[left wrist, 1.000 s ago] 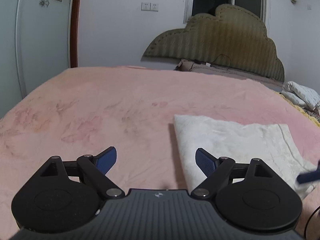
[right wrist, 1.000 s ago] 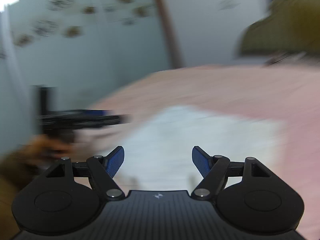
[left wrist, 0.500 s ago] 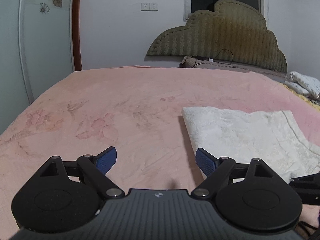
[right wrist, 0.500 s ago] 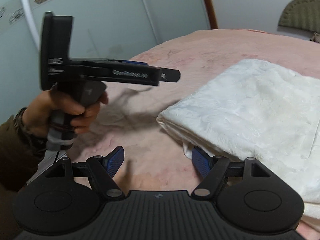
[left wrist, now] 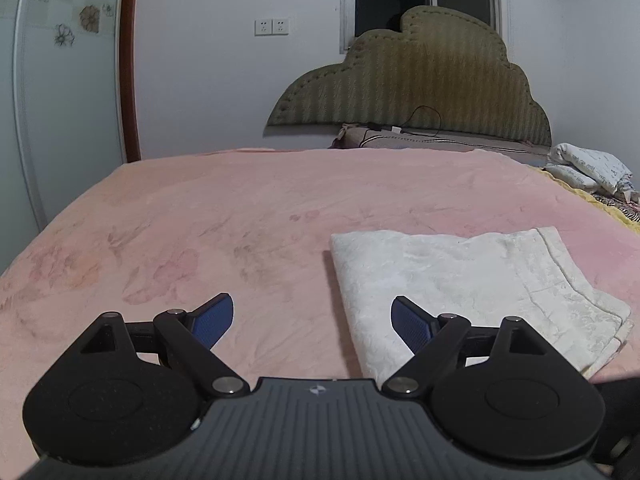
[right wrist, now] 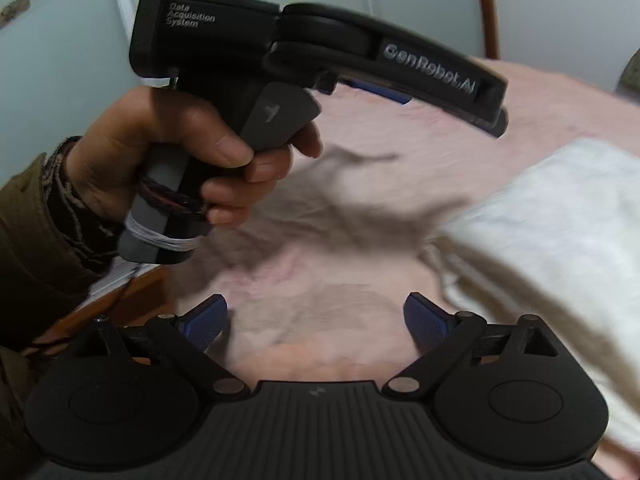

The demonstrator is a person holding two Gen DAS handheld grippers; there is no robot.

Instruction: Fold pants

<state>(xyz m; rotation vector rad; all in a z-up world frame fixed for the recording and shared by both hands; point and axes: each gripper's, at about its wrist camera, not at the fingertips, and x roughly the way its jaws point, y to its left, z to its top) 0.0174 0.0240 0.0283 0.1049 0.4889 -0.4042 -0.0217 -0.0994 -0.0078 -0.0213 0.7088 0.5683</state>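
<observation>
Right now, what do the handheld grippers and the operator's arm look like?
Both grippers, left and right, are black with ribbed blue pads. The left unit's body reads "DAS Data Acquisition System" and "GenRobot.AI", thread wound round its grey grip. The sleeve is dark olive, with corded wristbands.

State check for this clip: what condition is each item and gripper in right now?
pants: folded into a flat white rectangle, lying on the blanket, held by neither gripper
left gripper: open, empty, beside the pants' near corner
right gripper: jaws just opened wider, nothing between them
blanket: pink, spread over the bed
left hand: gripping the left gripper's handle
</observation>
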